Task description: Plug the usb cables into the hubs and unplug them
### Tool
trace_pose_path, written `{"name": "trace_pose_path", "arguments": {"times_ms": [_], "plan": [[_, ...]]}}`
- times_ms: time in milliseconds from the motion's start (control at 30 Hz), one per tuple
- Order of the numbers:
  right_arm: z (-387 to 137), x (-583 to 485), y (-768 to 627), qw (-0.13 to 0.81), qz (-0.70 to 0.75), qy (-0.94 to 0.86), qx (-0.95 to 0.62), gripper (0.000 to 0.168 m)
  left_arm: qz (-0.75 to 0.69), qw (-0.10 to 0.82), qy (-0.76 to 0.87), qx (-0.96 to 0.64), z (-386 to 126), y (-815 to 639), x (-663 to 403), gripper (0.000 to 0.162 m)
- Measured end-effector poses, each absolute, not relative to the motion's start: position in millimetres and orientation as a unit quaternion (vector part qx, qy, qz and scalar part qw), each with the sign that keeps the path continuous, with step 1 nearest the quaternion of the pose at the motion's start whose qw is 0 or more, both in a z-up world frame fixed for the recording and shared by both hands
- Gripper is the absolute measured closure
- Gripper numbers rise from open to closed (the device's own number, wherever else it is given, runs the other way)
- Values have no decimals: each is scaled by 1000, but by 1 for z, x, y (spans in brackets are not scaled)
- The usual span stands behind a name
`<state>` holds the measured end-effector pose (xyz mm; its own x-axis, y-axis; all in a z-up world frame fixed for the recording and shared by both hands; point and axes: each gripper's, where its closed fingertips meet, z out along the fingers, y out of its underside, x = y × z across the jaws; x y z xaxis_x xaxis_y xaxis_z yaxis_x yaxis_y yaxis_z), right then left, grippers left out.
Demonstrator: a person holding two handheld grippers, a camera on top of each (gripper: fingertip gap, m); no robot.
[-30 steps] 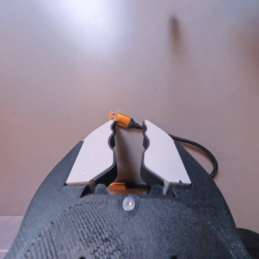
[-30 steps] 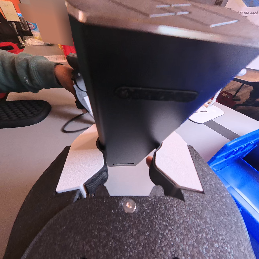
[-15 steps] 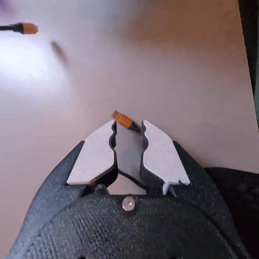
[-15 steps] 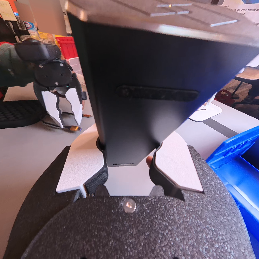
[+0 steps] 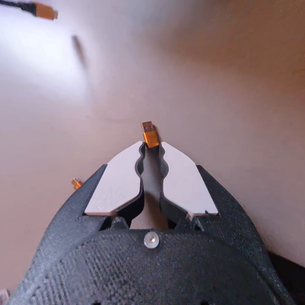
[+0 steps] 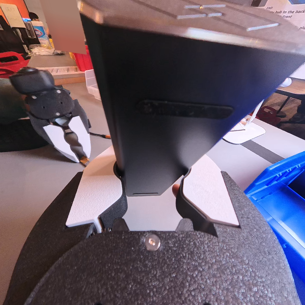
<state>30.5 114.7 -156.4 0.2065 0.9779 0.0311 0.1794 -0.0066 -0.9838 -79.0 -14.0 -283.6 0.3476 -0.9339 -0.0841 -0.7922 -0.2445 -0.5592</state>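
The left gripper (image 5: pixel 151 144) pinches the orange shell of a USB-A plug (image 5: pixel 149 134) at its fingertips, metal tongue pointing to twelve o'clock over the grey table (image 5: pixel 214 82). The right gripper (image 6: pixel 152 175) is clamped on the narrow lower end of a dark hub (image 6: pixel 165 99), which it holds upright and which fills most of its own view.

Risk, as a judgement: the hold on the plug is shallow, at the very tips, so insertion force could twist or push the plug back between the fingers. The trailing cable may also drag it off line.

Only the left wrist view shows two further orange connectors: one (image 5: pixel 44 11) at eleven o'clock, one (image 5: pixel 76 183) at nine. Only the right wrist view shows the hub, the left gripper at nine o'clock low over the table, and a blue bin (image 6: pixel 277 189) at three. No port is visible in either view.
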Motion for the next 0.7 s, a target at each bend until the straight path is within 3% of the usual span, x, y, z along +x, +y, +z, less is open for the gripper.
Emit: {"name": "trace_pose_path", "arguments": {"times_ms": [233, 533, 700], "plan": [[-156, 31, 114, 506, 399, -492, -586, 95, -291, 411, 608, -614, -235, -39, -43, 147], [-160, 22, 100, 495, 421, -514, -560, 95, -302, 428, 590, -615, -229, -30, -45, 147], [-164, 17, 94, 480, 444, -515, -555, 95, -218, 430, 557, -676, -246, -2, -58, 147]]}}
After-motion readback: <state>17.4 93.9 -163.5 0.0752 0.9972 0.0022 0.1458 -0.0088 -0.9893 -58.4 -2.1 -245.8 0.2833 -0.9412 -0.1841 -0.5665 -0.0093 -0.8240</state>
